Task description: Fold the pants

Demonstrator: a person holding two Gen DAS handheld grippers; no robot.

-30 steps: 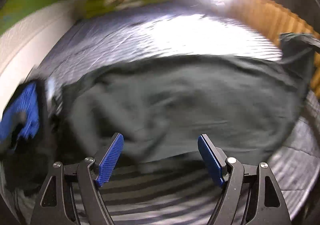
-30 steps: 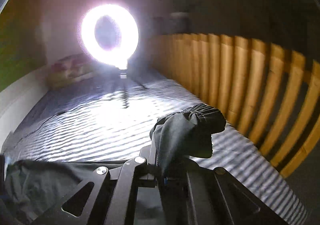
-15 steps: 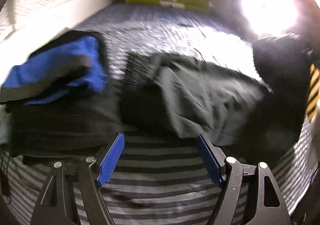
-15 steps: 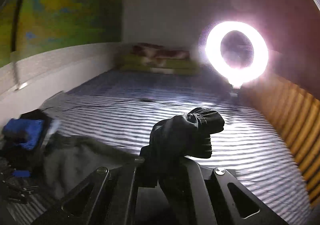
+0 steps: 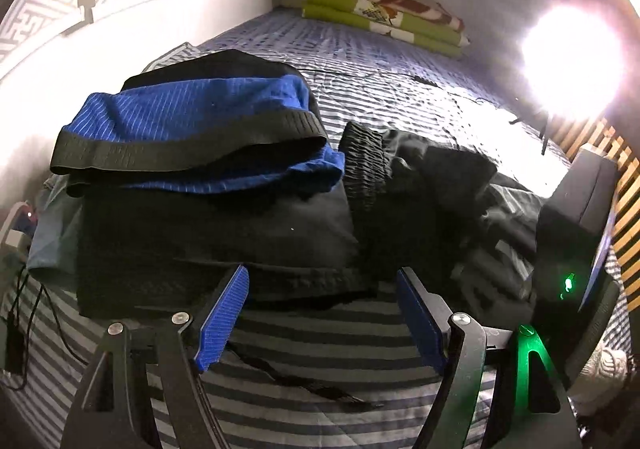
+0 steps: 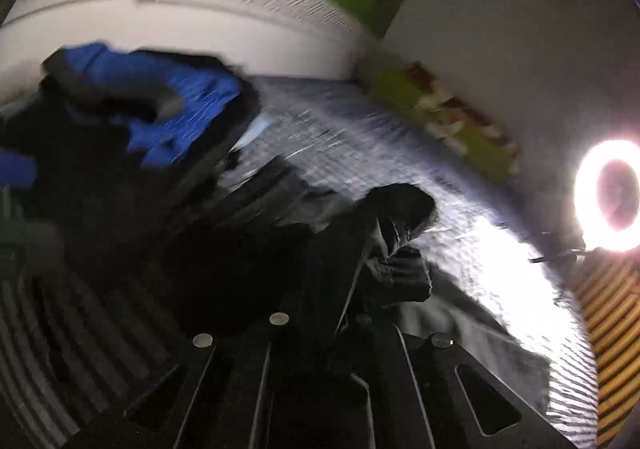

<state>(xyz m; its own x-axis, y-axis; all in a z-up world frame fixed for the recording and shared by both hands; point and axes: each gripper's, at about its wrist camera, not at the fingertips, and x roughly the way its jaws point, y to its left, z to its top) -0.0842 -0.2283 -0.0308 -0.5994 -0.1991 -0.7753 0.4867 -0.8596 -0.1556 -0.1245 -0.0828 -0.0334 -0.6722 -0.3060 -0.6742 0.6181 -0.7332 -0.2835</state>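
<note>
The black pants (image 5: 432,185) lie bunched on the striped bed cover (image 5: 320,349), their elastic waistband (image 5: 362,161) against a stack of folded clothes. My left gripper (image 5: 322,273) hovers open over the near edge of that stack, with nothing between its blue pads (image 5: 224,313). The right gripper (image 6: 372,289) still has a wad of the black pants (image 6: 396,225) between its jaws, which are starting to open; its fingertips are hidden under the cloth. In the left wrist view its black body (image 5: 572,229) stands at the right, low over the pants.
The stack has a blue striped garment (image 5: 192,117) on top of a folded black one (image 5: 208,233). A ring light (image 5: 572,65) glares at the far right beside wooden slats (image 5: 624,185). A folded green blanket (image 5: 384,17) lies at the bed's head. Cables (image 5: 24,313) trail at the left.
My right gripper has swept leftwards and down with the pants' end, rolling as it went. The pants went from spread flat to folded over beside the stack. My left gripper has swung towards the stack.
</note>
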